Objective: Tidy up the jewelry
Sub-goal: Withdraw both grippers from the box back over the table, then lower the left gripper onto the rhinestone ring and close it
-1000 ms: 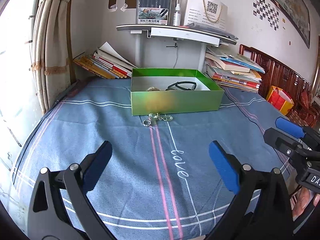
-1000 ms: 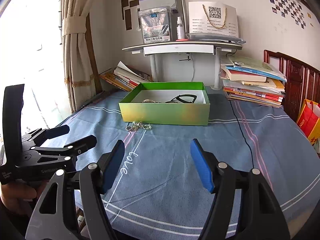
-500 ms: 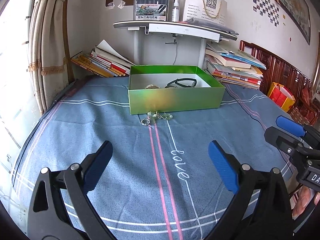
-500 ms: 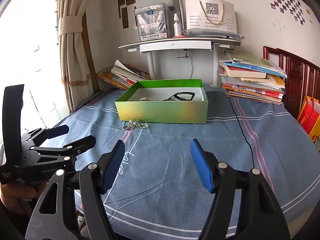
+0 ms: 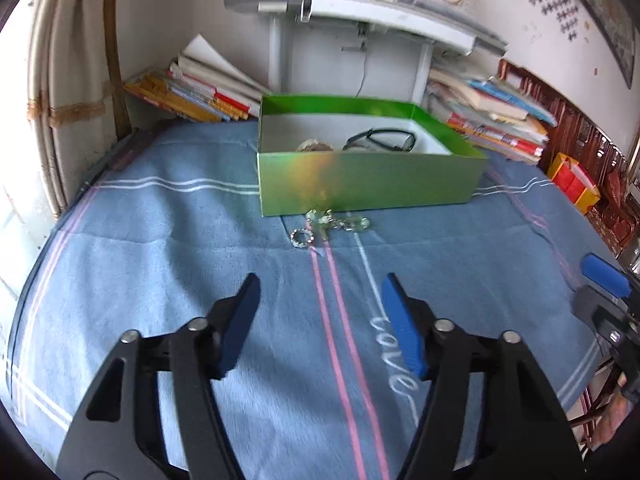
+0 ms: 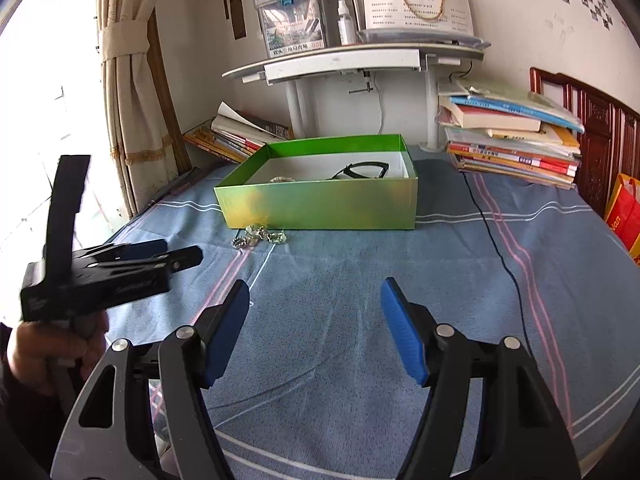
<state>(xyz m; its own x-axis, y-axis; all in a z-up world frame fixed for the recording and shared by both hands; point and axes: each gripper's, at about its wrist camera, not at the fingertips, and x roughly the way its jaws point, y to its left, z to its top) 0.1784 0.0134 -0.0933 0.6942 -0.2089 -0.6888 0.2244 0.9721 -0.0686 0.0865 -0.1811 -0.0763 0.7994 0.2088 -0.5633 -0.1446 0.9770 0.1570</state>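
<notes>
Left hand-held gripper (image 5: 320, 294) and right hand-held gripper (image 6: 314, 296) agape, blue-padded, above woven blue bedspread (image 5: 180, 264); glossy green box (image 5: 368, 184) beyond.

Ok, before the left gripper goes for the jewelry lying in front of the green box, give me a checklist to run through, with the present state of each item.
1. Left gripper open and holding nothing: ok.
2. Jewelry pile in view on the bedspread, apart from both grippers: ok.
3. Left gripper lined up with the pile: ok, roughly straight ahead.
4. Green box open on top, room inside beside the black band: ok.
5. Right gripper open, off the left one's path: ok.
6. Whether the pile is one linked piece or several: cannot tell.
</notes>
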